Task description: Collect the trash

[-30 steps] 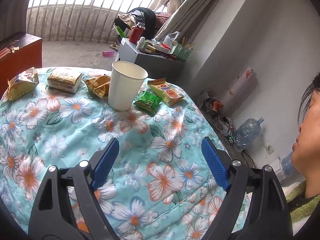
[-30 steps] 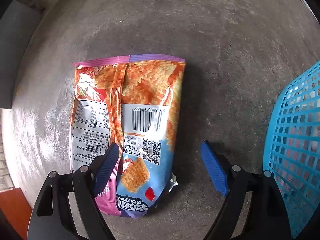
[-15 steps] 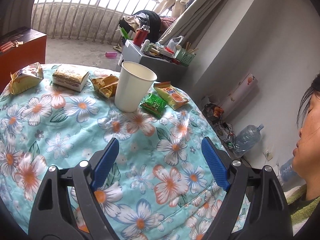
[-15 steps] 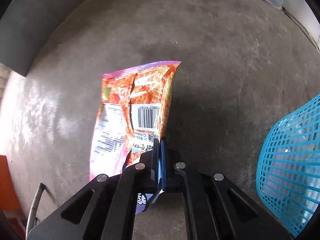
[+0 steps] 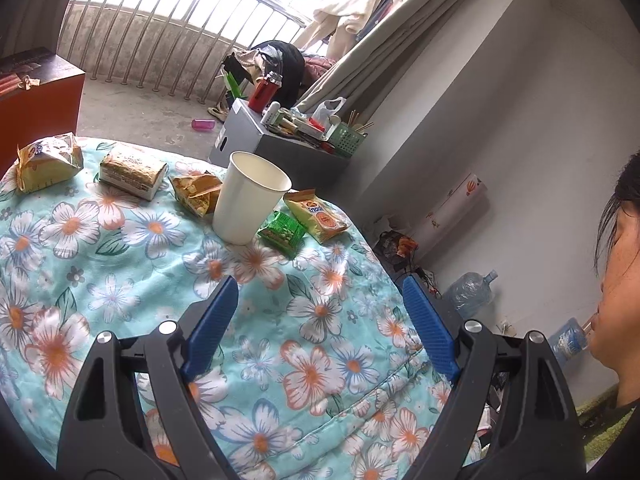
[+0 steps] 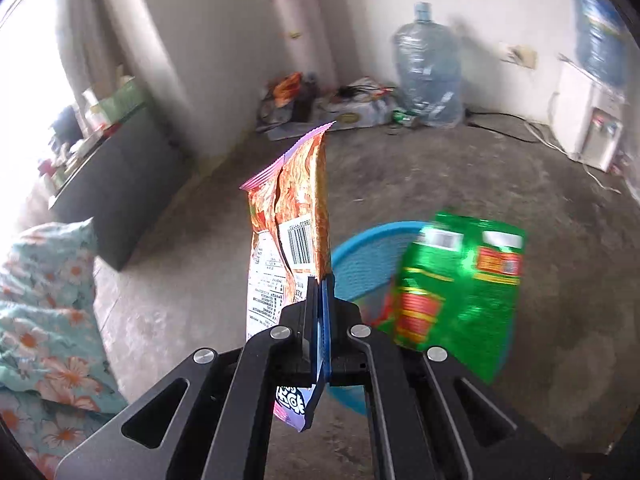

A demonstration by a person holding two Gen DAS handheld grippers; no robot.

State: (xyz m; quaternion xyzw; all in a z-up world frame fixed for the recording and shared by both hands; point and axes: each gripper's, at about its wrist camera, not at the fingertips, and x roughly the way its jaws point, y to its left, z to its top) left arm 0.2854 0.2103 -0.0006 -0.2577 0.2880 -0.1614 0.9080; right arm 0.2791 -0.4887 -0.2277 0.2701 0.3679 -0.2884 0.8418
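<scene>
My right gripper (image 6: 319, 280) is shut on an orange and pink snack bag (image 6: 292, 216) and holds it upright in the air, above the floor. A blue mesh basket (image 6: 368, 256) stands just behind and right of it, with a green snack bag (image 6: 460, 288) in it. My left gripper (image 5: 320, 308) is open and empty above the floral-covered table (image 5: 120, 280). On the table's far side stand a white paper cup (image 5: 250, 200), a green packet (image 5: 284, 234), an orange packet (image 5: 318, 214) and several other snack wrappers (image 5: 196, 192).
A grey cabinet (image 6: 116, 184) stands left of the basket, with the floral cloth (image 6: 44, 288) in front of it. A large water bottle (image 6: 428, 76), cables and clutter lie along the far wall. A white dispenser (image 6: 592, 128) is at the right. A person's face (image 5: 620, 280) is at the right edge.
My right gripper closed on the orange snack bag on the floor and lifted it upright beside the blue basket. My left gripper stayed open and drifted slightly back from the table.
</scene>
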